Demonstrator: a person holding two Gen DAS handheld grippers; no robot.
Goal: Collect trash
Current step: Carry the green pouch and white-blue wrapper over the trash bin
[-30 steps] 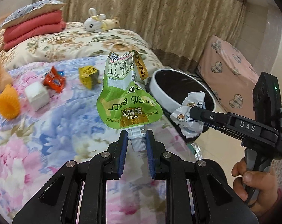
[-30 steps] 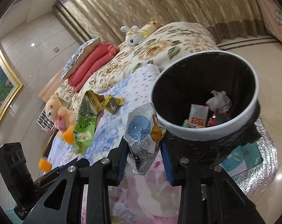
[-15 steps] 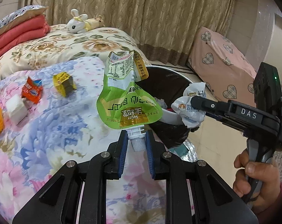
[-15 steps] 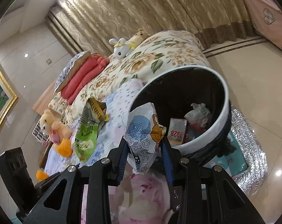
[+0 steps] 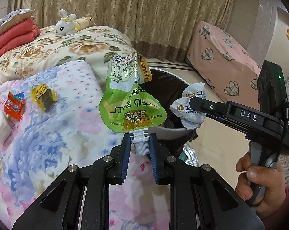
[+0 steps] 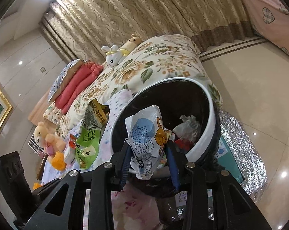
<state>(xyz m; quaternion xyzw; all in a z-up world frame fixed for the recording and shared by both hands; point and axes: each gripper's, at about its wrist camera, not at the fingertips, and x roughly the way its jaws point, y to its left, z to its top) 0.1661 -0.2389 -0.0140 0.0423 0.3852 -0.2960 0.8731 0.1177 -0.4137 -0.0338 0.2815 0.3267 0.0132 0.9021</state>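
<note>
My left gripper (image 5: 139,143) is shut on the white spout of a green drink pouch (image 5: 130,99), held upright above the bed's edge. The pouch also shows in the right wrist view (image 6: 89,136). My right gripper (image 6: 148,149) is shut on a white clay wrapper (image 6: 146,140) and holds it over the near rim of the trash bin (image 6: 205,95). In the left wrist view the right gripper (image 5: 194,103) and wrapper (image 5: 188,105) hang over the bin (image 5: 169,136). The black-lined bin holds several scraps.
On the floral blanket (image 5: 48,134) lie a yellow wrapper (image 5: 43,96), a red wrapper (image 5: 14,105) and a white block (image 5: 0,128). A plush rabbit (image 5: 68,21) and red quilts (image 5: 12,36) sit farther back. A silver mat (image 6: 246,153) lies under the bin.
Both grippers have moved toward the bin with their loads. The wrapper now sits over the bin's rim, and the pouch is closer to it.
</note>
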